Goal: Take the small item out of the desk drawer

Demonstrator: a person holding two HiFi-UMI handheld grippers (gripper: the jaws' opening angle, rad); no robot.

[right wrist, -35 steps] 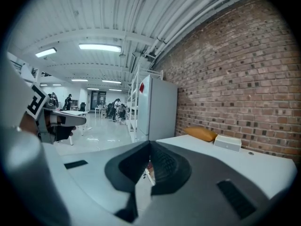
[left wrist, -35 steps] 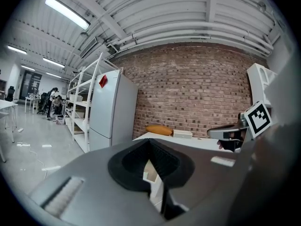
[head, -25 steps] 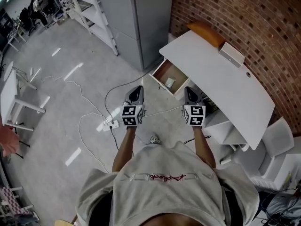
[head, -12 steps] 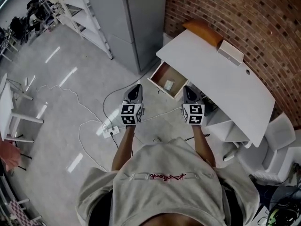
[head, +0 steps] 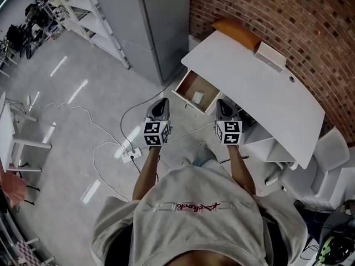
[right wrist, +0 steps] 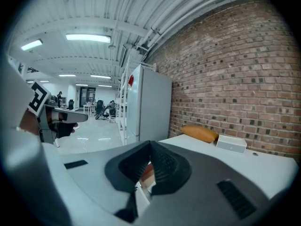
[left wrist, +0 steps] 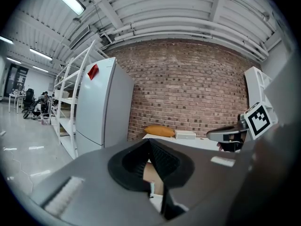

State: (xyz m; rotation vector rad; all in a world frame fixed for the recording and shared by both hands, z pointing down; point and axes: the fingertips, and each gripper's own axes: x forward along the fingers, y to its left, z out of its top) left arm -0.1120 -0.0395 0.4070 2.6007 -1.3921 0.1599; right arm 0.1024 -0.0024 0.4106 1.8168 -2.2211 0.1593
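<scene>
Your left gripper (head: pixel 161 104) and your right gripper (head: pixel 223 105) are both clenched: on each the jaws meet, and nothing is between them. You hold them side by side, apart from each other, both pointing toward the white desk (head: pixel 260 93).

The drawer (head: pixel 190 83) stands open, pulled out from under the desk's front edge at its left end. The small item (head: pixel 198 97), pale and flat, lies on the brown bottom, on the side nearer to your right gripper. In the head view your right gripper's tip is just beside the drawer's front corner. Your left gripper is a little more to the left of the drawer.

On the far left side of the drawer stands the tall grey refrigerator (head: pixel 161 21), near the desk's corner. The brick wall (head: pixel 310 21) closes the side behind the desk. To your left the floor (head: pixel 66 110) gives wide room, but a cable (head: pixel 125 118) and a power strip (head: pixel 131 155) lie there below your left gripper.
</scene>
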